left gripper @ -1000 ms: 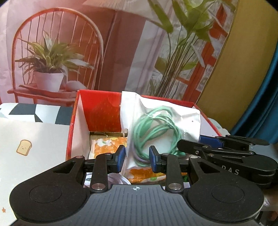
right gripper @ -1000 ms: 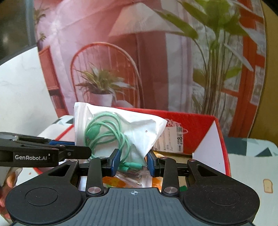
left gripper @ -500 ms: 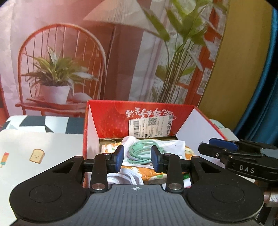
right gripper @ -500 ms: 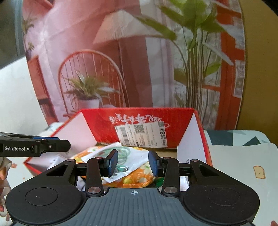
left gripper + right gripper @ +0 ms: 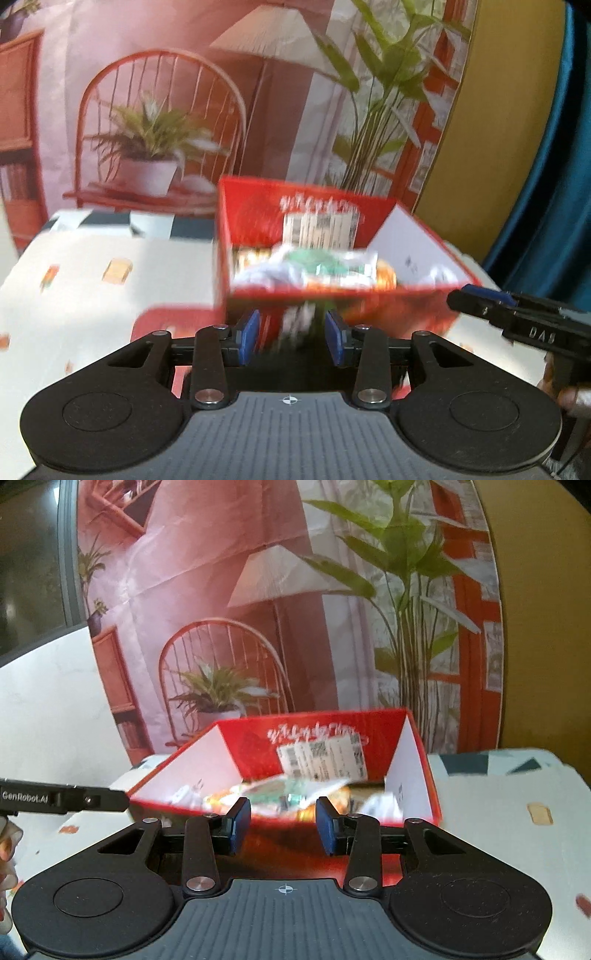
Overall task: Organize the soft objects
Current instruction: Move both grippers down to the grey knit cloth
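Left gripper (image 5: 292,335): blue pads parted, a clear gap between them, nothing held. Its jaws have just been opening; only the blurred red front wall of the box shows through the gap. Right gripper (image 5: 283,822): pads likewise apart with a modest gap, nothing between them — the box's near wall shows behind. Each gripper also shows at the edge of the other's view, beside the box and outside it.

Red box (image 5: 343,295) stands open on the table, just beyond both sets of fingers. White inner side walls, red back wall carrying white script and a white shipping label (image 5: 322,757).

Inside the box, lying low on the bottom: a white plastic bag with a coiled green cable (image 5: 325,264) in it, resting on an orange-and-white printed packet (image 5: 328,801). More white soft items sit at both ends of the box; motion blur prevents telling what they are.

Tablecloth (image 5: 92,273): pale, small printed motifs, a dark geometric pattern at its far edge.

Far — a printed backdrop (image 5: 258,627) showing a wire chair, a potted plant, a floor lamp and tall green leaves.
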Available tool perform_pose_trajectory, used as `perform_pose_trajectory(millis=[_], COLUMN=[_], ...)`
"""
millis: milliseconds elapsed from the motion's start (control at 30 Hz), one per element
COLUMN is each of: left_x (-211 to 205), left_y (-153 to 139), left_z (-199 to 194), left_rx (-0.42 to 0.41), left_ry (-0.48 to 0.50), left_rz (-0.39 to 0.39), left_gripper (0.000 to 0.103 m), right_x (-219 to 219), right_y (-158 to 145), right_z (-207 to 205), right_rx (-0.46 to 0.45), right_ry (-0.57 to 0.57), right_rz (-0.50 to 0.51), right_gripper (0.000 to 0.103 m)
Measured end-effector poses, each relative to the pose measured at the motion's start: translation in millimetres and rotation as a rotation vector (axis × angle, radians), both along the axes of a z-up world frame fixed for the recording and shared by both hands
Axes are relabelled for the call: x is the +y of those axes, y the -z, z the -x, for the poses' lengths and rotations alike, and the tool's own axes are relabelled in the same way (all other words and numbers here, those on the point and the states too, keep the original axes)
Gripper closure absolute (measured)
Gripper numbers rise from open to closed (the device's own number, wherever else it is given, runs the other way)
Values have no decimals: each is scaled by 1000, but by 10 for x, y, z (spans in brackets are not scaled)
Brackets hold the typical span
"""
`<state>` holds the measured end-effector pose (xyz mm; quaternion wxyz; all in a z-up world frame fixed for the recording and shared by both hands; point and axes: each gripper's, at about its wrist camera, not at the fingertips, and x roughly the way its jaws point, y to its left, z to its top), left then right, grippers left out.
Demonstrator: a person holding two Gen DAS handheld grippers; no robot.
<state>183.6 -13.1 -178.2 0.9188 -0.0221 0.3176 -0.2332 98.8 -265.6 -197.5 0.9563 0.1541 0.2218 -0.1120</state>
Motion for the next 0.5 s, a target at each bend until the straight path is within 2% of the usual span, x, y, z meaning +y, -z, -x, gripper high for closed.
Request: perform_pose_trajectory(millis=[233,333,367,400,467,500], left_x=[227,301,320,329,333,331], left_y=[435,574,606,640,706,743], left_z=[380,478,504,526,547,548], left_rx=[120,162,171,179,192,201], left_ry=[-51,-73,-78,-85,-95,-98], left_rz=[-27,-39,-39,-40,-47,-53], left_gripper=[59,54,50,45,43,43], right_x=[180,247,269,283,298,308], right_y=[267,432,489,529,606,637], right_z=[377,583,661,721,819,846], right_rx=[120,192,215,232,265,286], right_ry=[-20,-11,-1,9,27,31], right_rz=[-10,-30,-43,-54,-73,-76], right_gripper=[65,61,61,59,52,45])
